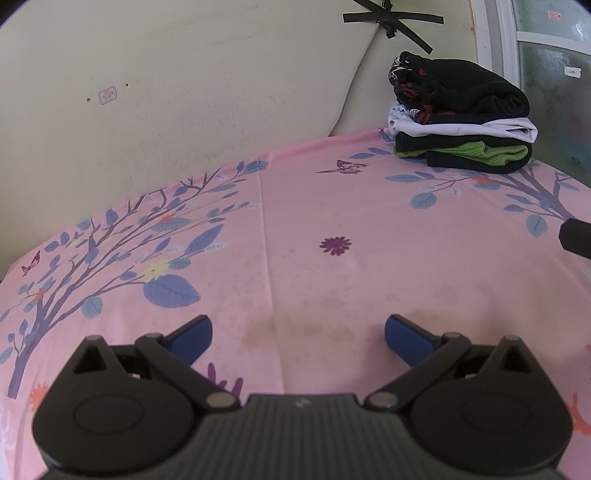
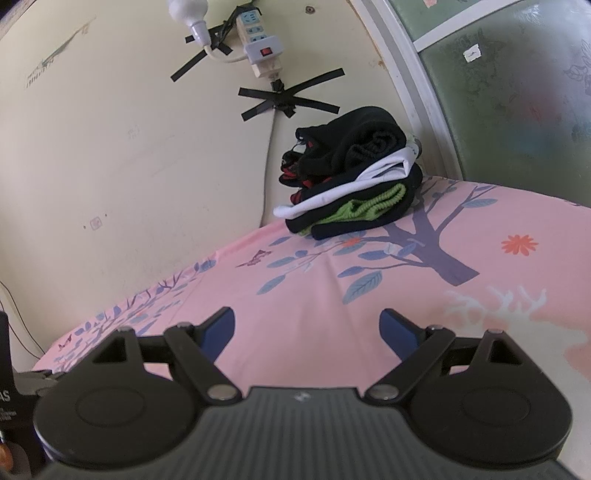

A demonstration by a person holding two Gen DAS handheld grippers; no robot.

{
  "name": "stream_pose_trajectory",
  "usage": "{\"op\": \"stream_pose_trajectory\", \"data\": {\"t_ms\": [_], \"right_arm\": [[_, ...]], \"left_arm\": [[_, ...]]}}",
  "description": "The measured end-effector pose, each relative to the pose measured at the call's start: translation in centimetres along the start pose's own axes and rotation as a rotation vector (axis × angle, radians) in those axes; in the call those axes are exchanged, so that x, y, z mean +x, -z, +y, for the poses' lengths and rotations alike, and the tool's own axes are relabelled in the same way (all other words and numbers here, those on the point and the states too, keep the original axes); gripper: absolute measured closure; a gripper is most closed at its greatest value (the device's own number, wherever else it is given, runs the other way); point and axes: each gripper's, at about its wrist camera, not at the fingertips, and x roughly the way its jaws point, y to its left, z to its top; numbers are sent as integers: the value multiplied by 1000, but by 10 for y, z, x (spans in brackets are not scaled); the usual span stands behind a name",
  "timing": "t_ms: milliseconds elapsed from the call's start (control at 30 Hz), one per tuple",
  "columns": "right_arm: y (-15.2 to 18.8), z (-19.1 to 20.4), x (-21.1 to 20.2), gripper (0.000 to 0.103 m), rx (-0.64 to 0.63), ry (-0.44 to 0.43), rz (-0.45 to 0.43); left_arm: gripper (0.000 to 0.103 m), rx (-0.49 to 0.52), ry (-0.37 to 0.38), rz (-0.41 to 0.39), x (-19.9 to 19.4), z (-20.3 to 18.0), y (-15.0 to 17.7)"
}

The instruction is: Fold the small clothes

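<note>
One stack (image 1: 461, 122) of folded clothes at 1 o'clock, long axis left-right; left hand-held gripper (image 1: 298, 338) and right hand-held gripper (image 2: 307, 328) both wide, empty.

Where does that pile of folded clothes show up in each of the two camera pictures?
Left wrist view: the pile of folded clothes sits at the upper right, on the far corner of the pink sheet.
Right wrist view: the pile sits just above the middle, slightly right, on the same far corner.
Shared landmark: the black tape cross on the wall just above the pile.
</note>
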Motion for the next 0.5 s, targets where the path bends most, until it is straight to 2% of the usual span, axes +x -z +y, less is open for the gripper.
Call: {"op": "stream_pose_trajectory", "data": {"t_ms": [500], "right_arm": [[0,0,-2,17,4,0,-3]], "left_arm": [[0,0,-2,-1,0,0,0]]}}
